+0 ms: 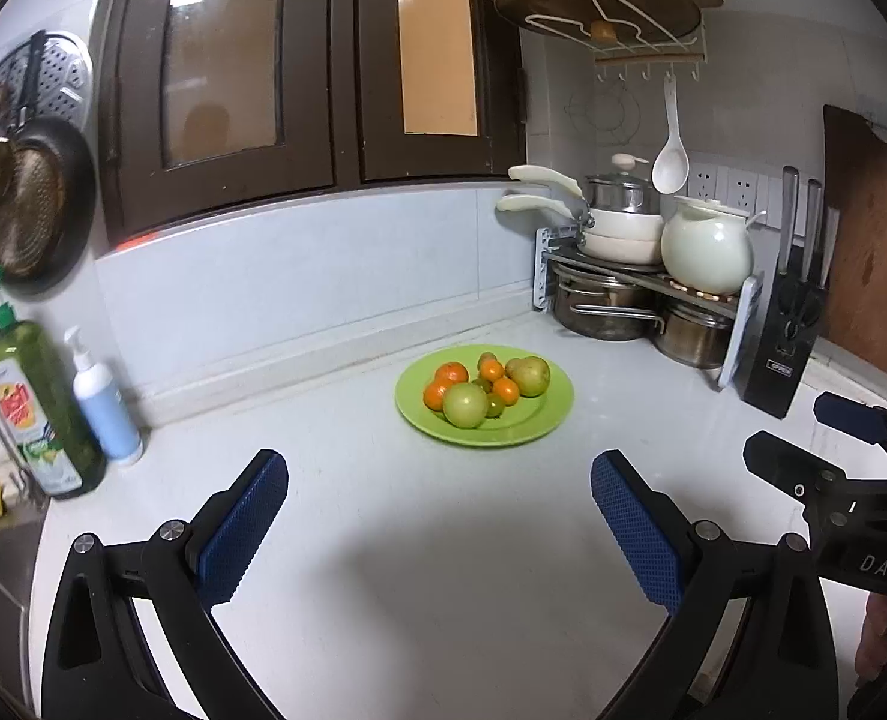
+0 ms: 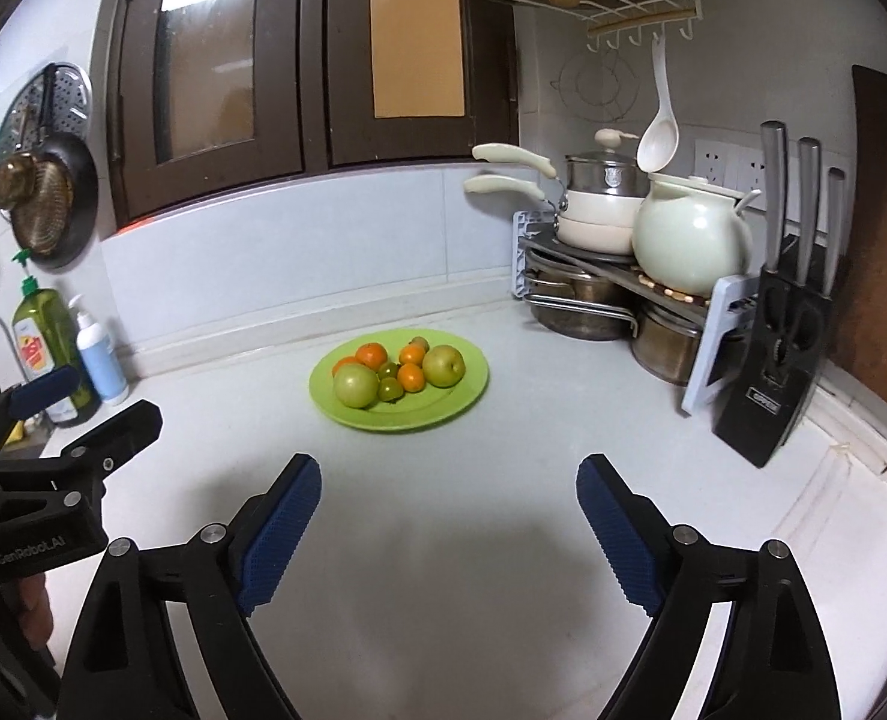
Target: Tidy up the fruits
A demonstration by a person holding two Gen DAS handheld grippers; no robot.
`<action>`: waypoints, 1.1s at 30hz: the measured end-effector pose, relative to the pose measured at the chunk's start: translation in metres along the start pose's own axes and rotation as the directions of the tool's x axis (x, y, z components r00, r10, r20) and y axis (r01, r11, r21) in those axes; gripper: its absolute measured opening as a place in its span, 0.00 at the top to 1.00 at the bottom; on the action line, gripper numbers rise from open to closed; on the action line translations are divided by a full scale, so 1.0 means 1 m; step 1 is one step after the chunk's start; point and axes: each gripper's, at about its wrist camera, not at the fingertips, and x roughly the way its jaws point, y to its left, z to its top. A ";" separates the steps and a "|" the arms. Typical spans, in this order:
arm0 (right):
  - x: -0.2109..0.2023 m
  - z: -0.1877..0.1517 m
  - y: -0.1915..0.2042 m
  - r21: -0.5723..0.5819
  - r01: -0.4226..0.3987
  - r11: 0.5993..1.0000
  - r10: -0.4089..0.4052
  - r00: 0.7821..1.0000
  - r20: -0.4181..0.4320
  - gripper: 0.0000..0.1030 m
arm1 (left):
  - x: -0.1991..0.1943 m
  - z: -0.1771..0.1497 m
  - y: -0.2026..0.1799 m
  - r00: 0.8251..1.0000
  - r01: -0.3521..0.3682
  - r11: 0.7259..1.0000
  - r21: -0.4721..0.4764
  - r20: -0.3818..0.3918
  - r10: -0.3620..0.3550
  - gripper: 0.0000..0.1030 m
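Note:
A green plate sits on the white counter near the back wall, also in the right wrist view. On it lie several small oranges, a large green fruit, a yellow-green pear-like fruit and small green fruits. My left gripper is open and empty, short of the plate. My right gripper is open and empty, also short of the plate. Each gripper shows at the edge of the other's view.
A rack with pots and a white kettle stands at the back right, with a black knife block and a wooden board beside it. A green dish soap bottle and a white pump bottle stand at the left by the sink.

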 end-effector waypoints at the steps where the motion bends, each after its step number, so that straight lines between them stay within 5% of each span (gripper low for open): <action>1: -0.005 -0.001 -0.001 -0.002 -0.003 1.000 0.003 1.000 0.005 0.13 | -0.006 -0.002 -0.002 1.000 -0.001 1.000 -0.002 0.000 0.001 0.00; 33: -0.084 -0.039 -0.026 -0.013 -0.075 0.997 0.076 0.997 0.023 0.12 | -0.091 -0.032 -0.052 0.998 -0.047 0.999 -0.003 0.029 0.047 0.00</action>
